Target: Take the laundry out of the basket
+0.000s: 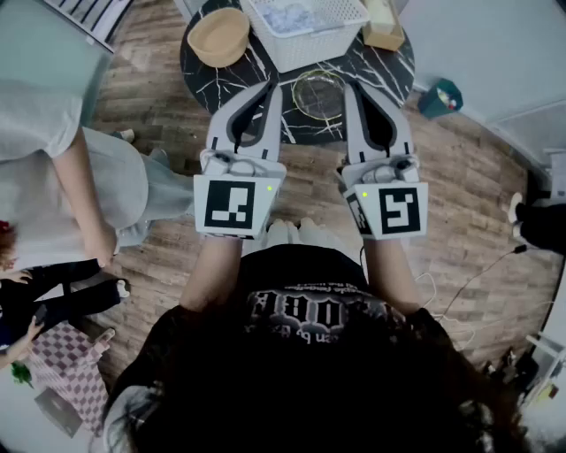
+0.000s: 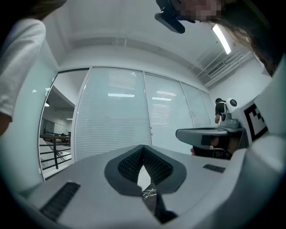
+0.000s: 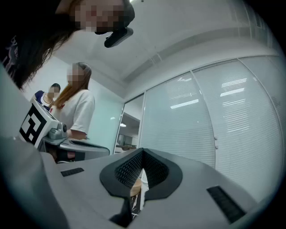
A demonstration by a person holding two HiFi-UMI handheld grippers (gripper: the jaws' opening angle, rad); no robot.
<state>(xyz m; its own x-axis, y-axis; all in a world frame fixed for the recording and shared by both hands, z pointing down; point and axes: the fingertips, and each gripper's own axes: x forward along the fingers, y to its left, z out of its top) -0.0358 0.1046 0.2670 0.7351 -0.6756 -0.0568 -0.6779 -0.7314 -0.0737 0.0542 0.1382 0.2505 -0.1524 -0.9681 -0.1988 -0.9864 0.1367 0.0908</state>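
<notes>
Left gripper (image 1: 271, 91), right gripper (image 1: 352, 91): jaws closed, empty, at table (image 1: 393, 66) near edge | basket (image 1: 309, 49) of laundry (image 1: 287, 16) just beyond, top cut off | bowl (image 1: 219, 35) left of basket | person (image 1: 62, 168) close left

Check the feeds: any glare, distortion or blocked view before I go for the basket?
Head view: evenly lit, sharp on the basket and table; dark hair fills the bottom. Left gripper view: heavy fisheye bending, black corners, a bright ceiling light upper right. Right gripper view: same fisheye; the hand-held gripper blocks the lower half.
</notes>
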